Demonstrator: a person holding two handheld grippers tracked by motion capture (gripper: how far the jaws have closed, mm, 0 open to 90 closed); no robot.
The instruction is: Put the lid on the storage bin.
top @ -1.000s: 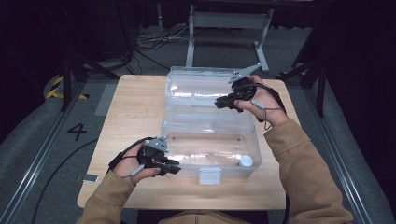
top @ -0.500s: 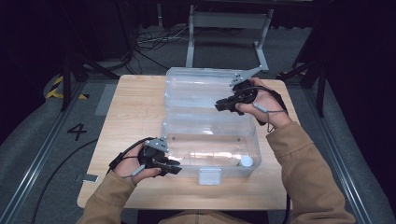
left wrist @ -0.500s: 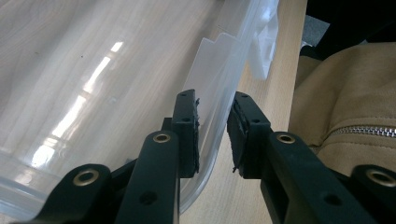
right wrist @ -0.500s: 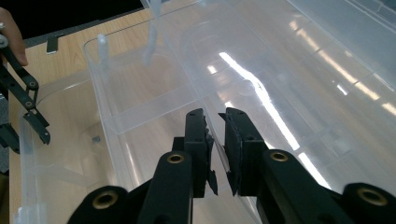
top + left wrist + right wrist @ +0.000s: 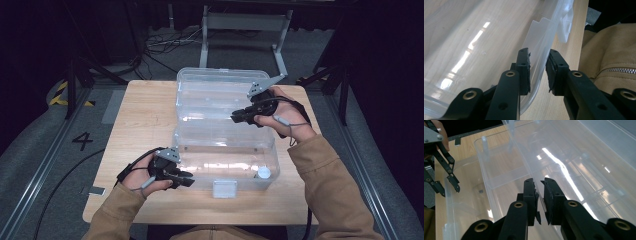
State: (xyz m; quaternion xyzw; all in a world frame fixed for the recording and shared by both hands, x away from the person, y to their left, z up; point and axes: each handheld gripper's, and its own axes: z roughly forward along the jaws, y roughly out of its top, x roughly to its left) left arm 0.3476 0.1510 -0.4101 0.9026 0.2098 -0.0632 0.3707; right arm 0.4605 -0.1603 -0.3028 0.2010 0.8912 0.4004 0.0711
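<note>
Around the centre of the high view, a dark room with a grey floor surrounds one light wooden table; black cables and one grey metal frame occupy the upper middle, and a painted numeral 4 sits at left. One clear plastic storage box lies at frame centre, its hinged transparent lid folded open toward the top of the frame, one white latch on its lower edge and one small white round piece in its lower right corner. Two grippers are present. The left gripper, at lower left, has its jaws narrow and clamped on the box's near wall. The right gripper, at centre right, has been closing; its jaws stand narrow astride the thin clear edge between box and lid, but contact cannot be confirmed.
</note>
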